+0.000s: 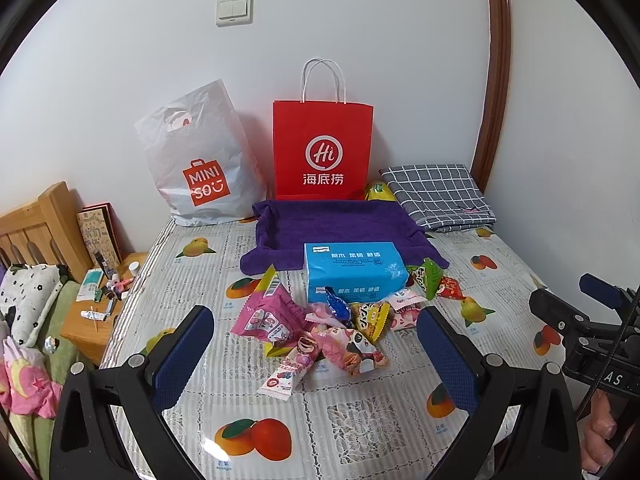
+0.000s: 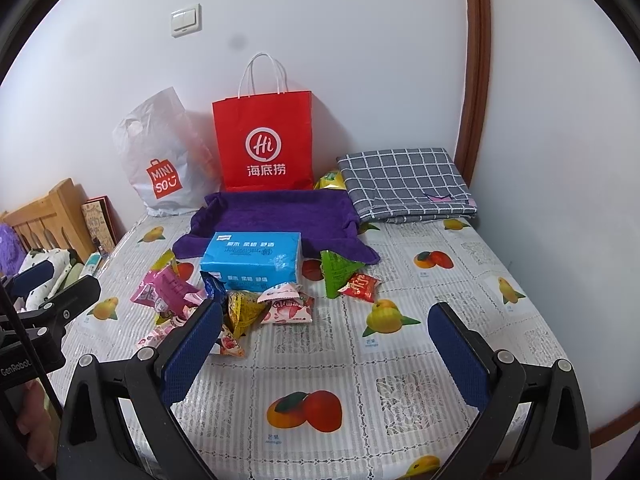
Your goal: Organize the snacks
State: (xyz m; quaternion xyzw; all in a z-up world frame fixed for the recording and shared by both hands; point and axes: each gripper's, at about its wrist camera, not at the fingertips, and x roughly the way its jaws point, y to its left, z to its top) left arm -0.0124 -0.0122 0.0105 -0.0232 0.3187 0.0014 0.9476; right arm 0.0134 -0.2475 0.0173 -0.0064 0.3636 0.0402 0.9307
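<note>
Blue-padded left gripper (image 1: 316,334) hangs over the table (image 1: 344,412), jaws spread wide, nothing between them. Right gripper (image 2: 326,330) likewise wide apart and empty. Snacks (image 1: 320,332): a loose heap of small crinkled foil and plastic packets, just ahead of the left gripper's fingertips; ahead and left of the right gripper. Colours: pink, yellow, dark blue, white-and-pink; green packet (image 2: 336,272) and red packet (image 2: 360,286) lie slightly apart on the right. Beyond the heap: blue tissue pack (image 1: 352,268), touching it. Farther: purple towel (image 1: 340,220), then red bag (image 1: 322,148) and white bag (image 1: 200,160) against the wall.
</note>
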